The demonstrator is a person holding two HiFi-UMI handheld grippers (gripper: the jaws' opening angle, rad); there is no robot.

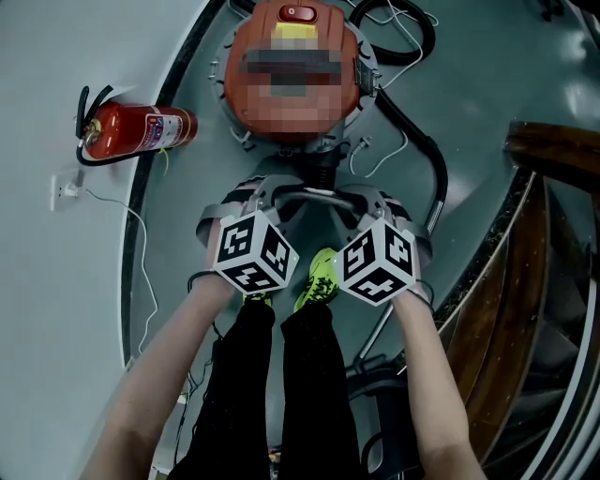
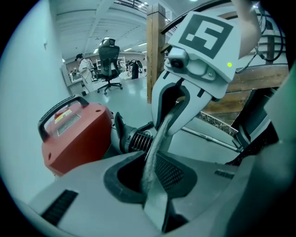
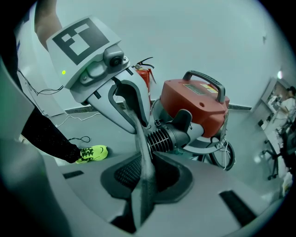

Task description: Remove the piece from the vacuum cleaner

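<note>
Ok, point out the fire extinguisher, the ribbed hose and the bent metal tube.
fire extinguisher point(image 1: 141, 129), head view, middle of its red cylinder.
ribbed hose point(image 3: 159, 139), right gripper view, on the black ribbed section.
metal tube point(image 1: 319, 193), head view, top of its shiny bend.

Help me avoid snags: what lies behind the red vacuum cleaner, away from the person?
A black hose loops there, with thin white cable beside it. The vacuum cleaner covers whatever is under it; the frame's top edge hides anything farther.

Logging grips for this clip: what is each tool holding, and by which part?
Both hold one curved metal tube beside the ribbed hose: left tool on its left end, right tool on its right end.
</note>
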